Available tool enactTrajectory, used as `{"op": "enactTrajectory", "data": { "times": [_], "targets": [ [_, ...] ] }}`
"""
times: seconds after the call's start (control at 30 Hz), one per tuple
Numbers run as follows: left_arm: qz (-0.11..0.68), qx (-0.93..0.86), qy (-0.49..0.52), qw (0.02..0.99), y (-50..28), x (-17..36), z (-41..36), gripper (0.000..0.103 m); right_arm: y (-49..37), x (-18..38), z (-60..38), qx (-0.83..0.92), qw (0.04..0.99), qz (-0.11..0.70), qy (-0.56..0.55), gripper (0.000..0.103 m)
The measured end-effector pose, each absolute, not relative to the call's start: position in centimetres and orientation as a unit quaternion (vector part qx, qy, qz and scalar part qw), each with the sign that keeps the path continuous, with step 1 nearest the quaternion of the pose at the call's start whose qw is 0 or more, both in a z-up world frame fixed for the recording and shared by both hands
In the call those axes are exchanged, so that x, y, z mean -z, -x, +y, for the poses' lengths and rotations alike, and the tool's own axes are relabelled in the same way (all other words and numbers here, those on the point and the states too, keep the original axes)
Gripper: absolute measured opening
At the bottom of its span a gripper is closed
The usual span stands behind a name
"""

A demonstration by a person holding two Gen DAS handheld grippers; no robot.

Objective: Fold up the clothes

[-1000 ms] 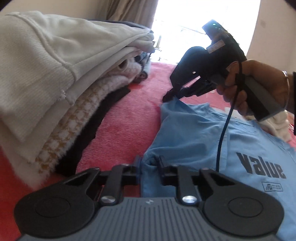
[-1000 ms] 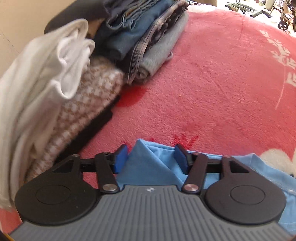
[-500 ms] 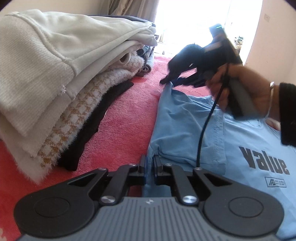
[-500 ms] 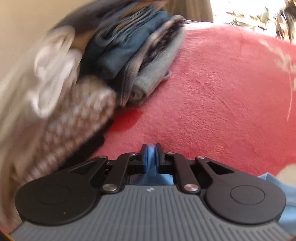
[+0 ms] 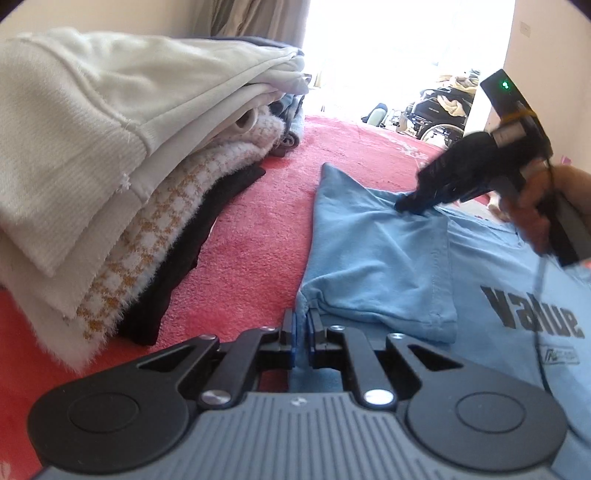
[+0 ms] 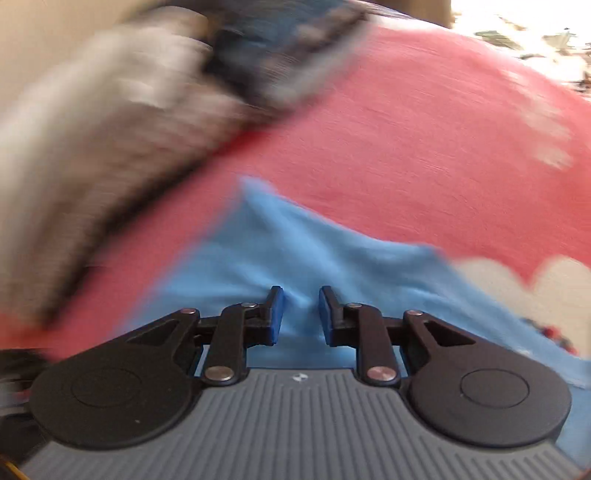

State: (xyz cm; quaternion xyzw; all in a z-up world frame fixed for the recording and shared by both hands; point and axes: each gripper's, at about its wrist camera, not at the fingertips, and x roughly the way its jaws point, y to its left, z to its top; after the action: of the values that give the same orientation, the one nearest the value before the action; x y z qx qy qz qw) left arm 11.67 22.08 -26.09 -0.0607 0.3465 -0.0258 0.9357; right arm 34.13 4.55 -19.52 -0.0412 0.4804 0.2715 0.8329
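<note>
Both tongs sit on the light-blue T-shirt [image 5: 384, 258]: left gripper [image 5: 301, 334] pinches its near edge, right gripper [image 6: 299, 314] stands narrowly parted over a fabric ridge (blurred view). Shirt lies on a pink blanket [image 5: 258, 221], bright window at 12 o'clock. Right hand [image 5: 543, 210] reaches in from 3 o'clock. Stacked folded clothes [image 5: 110, 177] crowd 9 o'clock.

- Home bedroom: red blanket [image 5: 258, 206] spread as on a bed.
- Left of blanket, stack of folded clothes [image 5: 110, 166].
- Beyond blanket, curtain [image 5: 258, 18] beside bright window [image 5: 388, 48].
</note>
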Motion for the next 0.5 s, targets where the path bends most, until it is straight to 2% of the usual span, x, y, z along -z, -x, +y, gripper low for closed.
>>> {"op": "enactTrajectory", "data": {
  "times": [0.1,0.13,0.27,0.37,0.47,0.5],
  "targets": [
    [0.342,0.028,0.049,0.938,-11.6,25.9,22.0,0.009,-34.9,18.2,0.6,-0.214,0.862,0.451,-0.091,0.021],
    [0.343,0.027,0.049,0.938,-11.6,25.8,22.0,0.009,-34.4,17.3,-0.1,-0.217,0.864,0.444,-0.102,0.021],
    [0.343,0.028,0.044,0.938,-11.8,25.4,21.9,0.009,-32.1,15.1,-0.8,-0.278,0.830,0.475,-0.089,0.021],
    [0.339,0.028,0.047,0.939,-11.5,25.4,21.9,0.009,-31.1,16.4,0.6,-0.309,0.790,0.524,-0.074,0.020],
    [0.336,0.040,0.073,0.938,-11.1,25.4,23.0,0.012,-30.6,18.5,0.4,-0.216,0.816,0.536,-0.032,0.018],
    [0.335,0.044,0.083,0.938,-10.9,25.4,23.3,0.013,-30.7,18.7,-0.6,-0.187,0.827,0.526,-0.059,0.016]
  ]
}}
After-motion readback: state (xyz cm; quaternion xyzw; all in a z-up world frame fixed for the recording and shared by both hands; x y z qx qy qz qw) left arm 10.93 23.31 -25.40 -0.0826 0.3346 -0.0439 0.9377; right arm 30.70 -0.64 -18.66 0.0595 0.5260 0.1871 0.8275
